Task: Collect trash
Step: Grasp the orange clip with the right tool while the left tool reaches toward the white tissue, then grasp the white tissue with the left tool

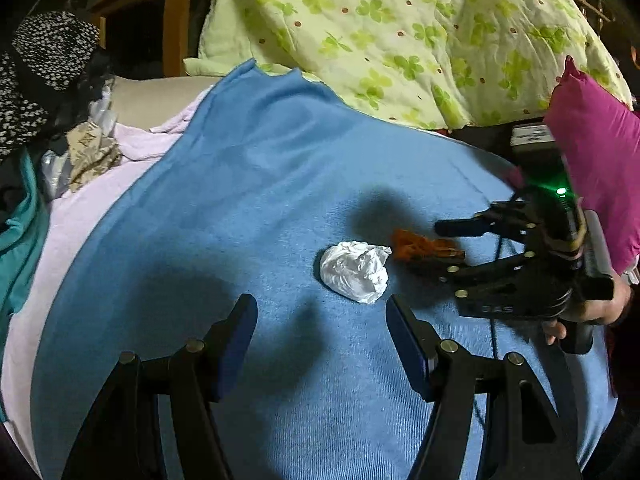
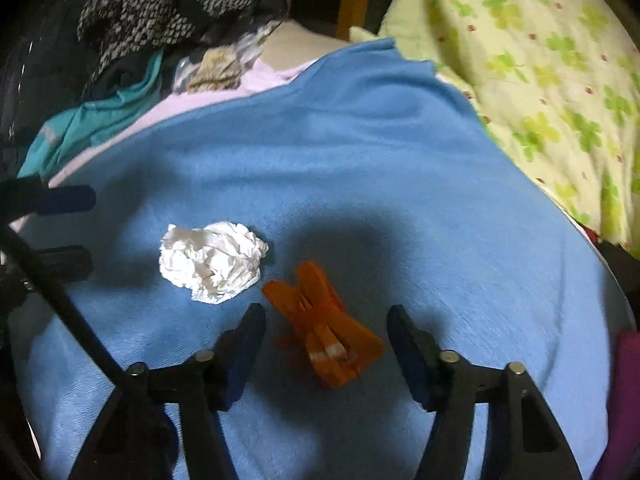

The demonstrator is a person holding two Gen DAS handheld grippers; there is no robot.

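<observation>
A crumpled white paper ball (image 1: 355, 271) lies on the blue cloth (image 1: 260, 184), just ahead of my open left gripper (image 1: 320, 312) and a little right of its centre. It also shows in the right wrist view (image 2: 212, 260). An orange clothes peg (image 2: 324, 328) lies beside the ball, between the open fingers of my right gripper (image 2: 326, 320). In the left wrist view the peg (image 1: 420, 246) sits between the right gripper's fingers (image 1: 460, 228), partly hidden by them. The left gripper's fingers (image 2: 60, 200) show at the left edge of the right wrist view. Both grippers are empty.
A green clover-print quilt (image 1: 400, 32) is heaped behind the cloth. A magenta pillow (image 1: 596, 152) lies at the right. A pink sheet (image 1: 80, 208), teal fabric (image 1: 20, 232), crumpled brown paper (image 1: 92, 156) and black patterned clothes (image 1: 44, 60) lie at the left.
</observation>
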